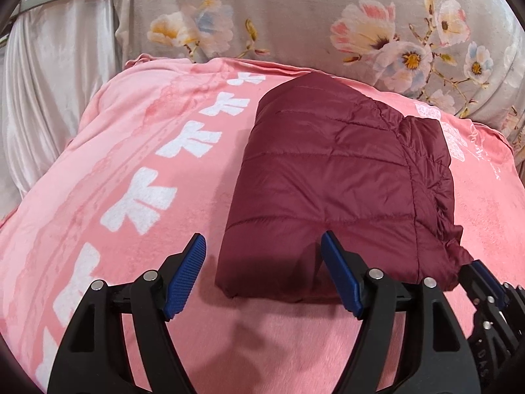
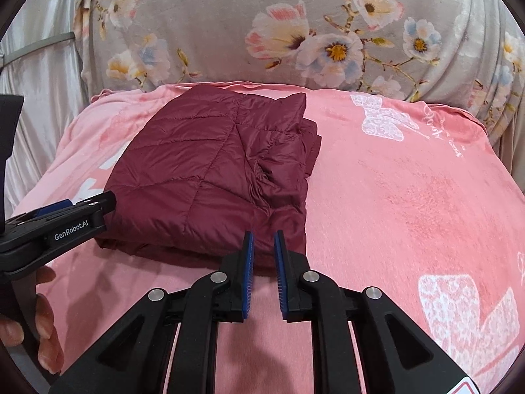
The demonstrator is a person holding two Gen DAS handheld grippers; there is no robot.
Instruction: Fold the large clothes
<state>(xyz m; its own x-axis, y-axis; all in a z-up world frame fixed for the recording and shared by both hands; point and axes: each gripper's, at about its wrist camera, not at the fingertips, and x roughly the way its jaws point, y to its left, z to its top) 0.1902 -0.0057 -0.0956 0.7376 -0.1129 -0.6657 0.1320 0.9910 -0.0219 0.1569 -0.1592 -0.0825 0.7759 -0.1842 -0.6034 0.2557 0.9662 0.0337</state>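
Note:
A dark red quilted jacket lies folded into a compact rectangle on a pink blanket; it also shows in the right wrist view. My left gripper is open and empty, its blue pads straddling the jacket's near left corner just above it. My right gripper hovers at the jacket's near right edge with its jaws a narrow gap apart, holding nothing. The left gripper shows at the left of the right wrist view, and the right gripper at the lower right of the left wrist view.
A grey floral cushion backs the pink blanket. Pale satin fabric hangs at the left. A hand holds the left gripper's handle.

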